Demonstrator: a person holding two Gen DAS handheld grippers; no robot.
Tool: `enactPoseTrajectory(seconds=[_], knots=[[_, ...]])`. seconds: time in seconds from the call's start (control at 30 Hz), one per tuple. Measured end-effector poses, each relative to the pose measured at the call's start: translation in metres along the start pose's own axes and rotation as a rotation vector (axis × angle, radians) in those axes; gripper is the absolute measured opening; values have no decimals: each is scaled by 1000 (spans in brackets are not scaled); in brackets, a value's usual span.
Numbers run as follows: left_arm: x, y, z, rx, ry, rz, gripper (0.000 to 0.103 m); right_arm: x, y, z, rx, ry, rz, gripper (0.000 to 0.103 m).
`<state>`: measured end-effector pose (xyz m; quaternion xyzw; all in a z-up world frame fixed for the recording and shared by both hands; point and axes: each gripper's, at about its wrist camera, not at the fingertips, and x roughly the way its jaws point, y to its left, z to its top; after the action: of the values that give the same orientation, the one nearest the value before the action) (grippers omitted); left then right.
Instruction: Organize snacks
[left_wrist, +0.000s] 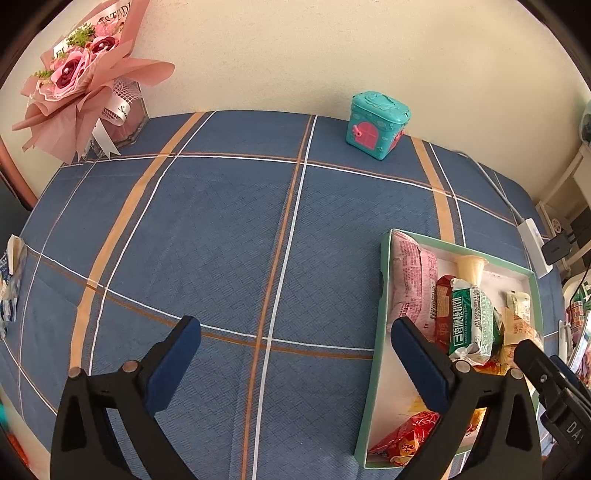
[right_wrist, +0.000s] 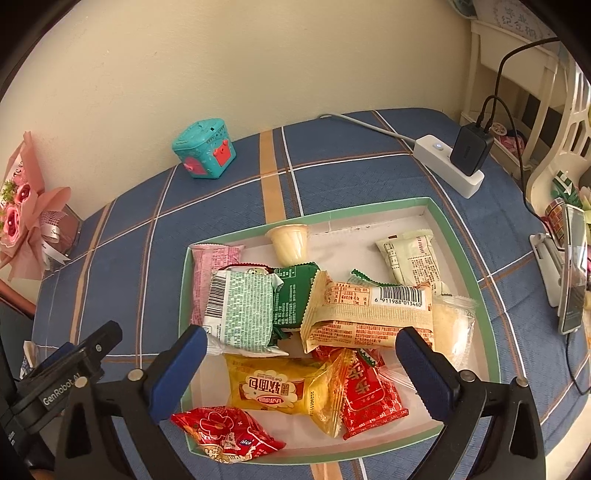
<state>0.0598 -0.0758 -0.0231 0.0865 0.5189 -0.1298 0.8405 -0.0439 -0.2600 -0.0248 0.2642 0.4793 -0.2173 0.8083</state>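
Note:
A white tray with a green rim (right_wrist: 461, 251) lies on the blue plaid tablecloth, holding several snack packets. Among them are a pink packet (right_wrist: 210, 266), a green-and-white one (right_wrist: 243, 310), a beige one with a barcode (right_wrist: 369, 314), a yellow bread packet (right_wrist: 280, 391), two red ones (right_wrist: 221, 432) and a jelly cup (right_wrist: 290, 240). My right gripper (right_wrist: 301, 336) hangs open over the tray's near half, touching nothing. My left gripper (left_wrist: 295, 328) stands open above bare cloth, just left of the tray (left_wrist: 373, 387), with nothing between its fingers.
A teal toy house box (left_wrist: 376, 125) sits by the back wall. A pink bouquet (left_wrist: 81, 81) fills the back left corner. A white power strip with a black charger (right_wrist: 448, 166) and a phone on a stand (right_wrist: 572, 273) are to the right. A small packet (left_wrist: 9, 288) lies at the table's left edge.

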Motion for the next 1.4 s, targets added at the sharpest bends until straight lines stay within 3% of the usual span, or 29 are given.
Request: enactPoseTrajectory(seconds=[0.57,0.93,1.4], knots=[[-26,9,-2,-34,-109,60,102,-2,6,-6,-19,3,-10,103],[-57,18,-32,18,-131,193,102,-18,25,-37,-86,-13,-24,103],[-79,28,-81,78,-115,204,102,-37,28,-86,-155,-10,-30,103]])
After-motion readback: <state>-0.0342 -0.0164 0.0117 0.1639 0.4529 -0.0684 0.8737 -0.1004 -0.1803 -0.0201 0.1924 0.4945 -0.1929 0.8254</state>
